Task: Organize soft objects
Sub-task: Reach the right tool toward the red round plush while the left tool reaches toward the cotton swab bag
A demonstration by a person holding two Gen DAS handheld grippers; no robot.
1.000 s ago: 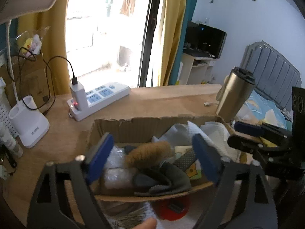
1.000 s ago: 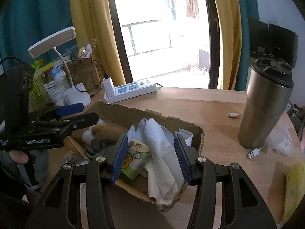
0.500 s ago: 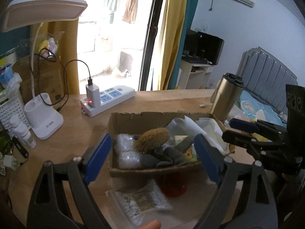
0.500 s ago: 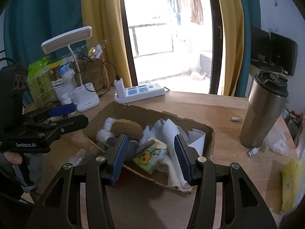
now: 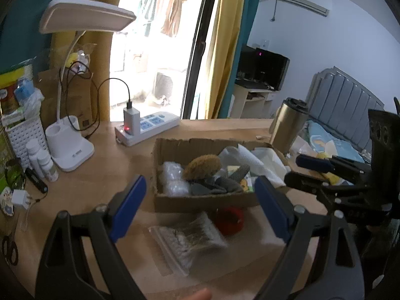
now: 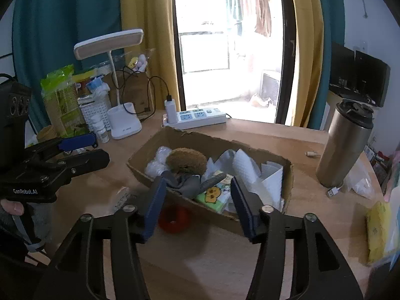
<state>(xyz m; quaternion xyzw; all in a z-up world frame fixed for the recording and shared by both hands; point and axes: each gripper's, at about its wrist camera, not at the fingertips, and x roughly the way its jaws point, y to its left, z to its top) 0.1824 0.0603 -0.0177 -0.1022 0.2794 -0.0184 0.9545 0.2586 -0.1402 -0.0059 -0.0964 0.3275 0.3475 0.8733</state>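
A cardboard box [image 5: 200,203] [image 6: 192,140] stands on the wooden desk. It holds a brown fuzzy ball [image 5: 202,166] [image 6: 186,160], grey cloth [image 5: 215,186], white paper towels [image 6: 246,166] and a cartoon tissue pack [image 6: 213,193]. A red ring [image 5: 230,221] [image 6: 175,218] and a clear plastic bag [image 5: 190,238] lie in front of the box. My left gripper [image 5: 200,182] hangs open above the bag, holding nothing. My right gripper [image 6: 198,182] hovers before the box's near wall; its jaws are opening with nothing between them.
A steel tumbler [image 6: 346,145] stands right of the box, with a USB plug [image 6: 333,192] and a yellow sponge [image 6: 377,230] nearby. Behind are a power strip [image 5: 150,127] and a desk lamp [image 5: 71,148]. Bottles, a basket and scissors [image 5: 10,248] crowd the left edge.
Both grippers have drawn back from the box, so the red ring and the plastic bag now show in front of it. The right jaws stand slightly wider.
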